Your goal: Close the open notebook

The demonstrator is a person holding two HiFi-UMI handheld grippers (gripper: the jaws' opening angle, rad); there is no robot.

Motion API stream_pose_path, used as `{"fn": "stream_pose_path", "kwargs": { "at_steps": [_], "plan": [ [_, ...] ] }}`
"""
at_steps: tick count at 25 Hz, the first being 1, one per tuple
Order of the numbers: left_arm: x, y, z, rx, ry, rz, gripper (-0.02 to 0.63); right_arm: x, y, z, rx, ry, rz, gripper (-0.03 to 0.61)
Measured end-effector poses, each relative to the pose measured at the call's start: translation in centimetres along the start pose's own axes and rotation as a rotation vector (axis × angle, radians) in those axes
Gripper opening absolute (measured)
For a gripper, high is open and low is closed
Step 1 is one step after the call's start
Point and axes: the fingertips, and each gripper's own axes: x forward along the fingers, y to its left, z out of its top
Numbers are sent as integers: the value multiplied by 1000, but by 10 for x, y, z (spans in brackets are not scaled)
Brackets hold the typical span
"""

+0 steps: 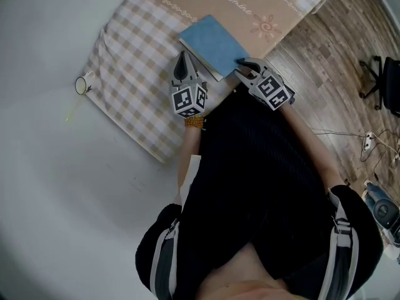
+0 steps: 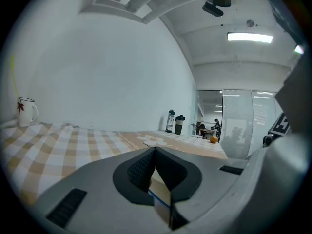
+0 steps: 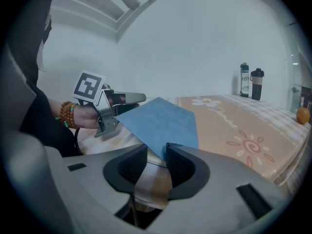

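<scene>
A blue notebook (image 1: pixel 209 42) lies shut and flat on the checked tablecloth (image 1: pixel 131 67), its cover facing up. My left gripper (image 1: pixel 182 56) is at the notebook's near-left corner with its jaws together and nothing between them; in the left gripper view (image 2: pixel 155 151) the tips meet. In the right gripper view this left gripper (image 3: pixel 139 98) hovers at the edge of the blue cover (image 3: pixel 161 123). My right gripper (image 1: pixel 239 67) is at the near-right corner. Its jaws (image 3: pixel 156 152) stand apart, with the cover's near corner in the gap and no pad pressing on it.
A white mug (image 1: pixel 82 85) stands at the cloth's left edge. Two dark bottles (image 3: pixel 249 87) and an orange (image 3: pixel 302 115) sit at the far end of the table. The table's edge runs close to the person's body. Wooden floor and a chair (image 1: pixel 381 83) are at right.
</scene>
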Motion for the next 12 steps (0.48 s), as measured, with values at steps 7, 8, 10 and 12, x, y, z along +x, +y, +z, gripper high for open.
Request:
{"fn": "stream_pose_path", "kwargs": {
  "at_steps": [7, 8, 10, 12],
  "plan": [
    [-1, 0, -2, -6, 4, -14, 8, -6, 8, 8, -41, -44, 25, 141],
    [0, -1, -2, -7, 4, -18, 8, -8, 11, 10, -51, -56, 34, 141],
    [0, -3, -3, -8, 4, -27, 7, -12, 21, 16, -82, -84, 56, 141],
    [1, -4, -2, -6, 6, -34, 8, -13, 31, 22, -112, -112, 77, 141]
  ]
}}
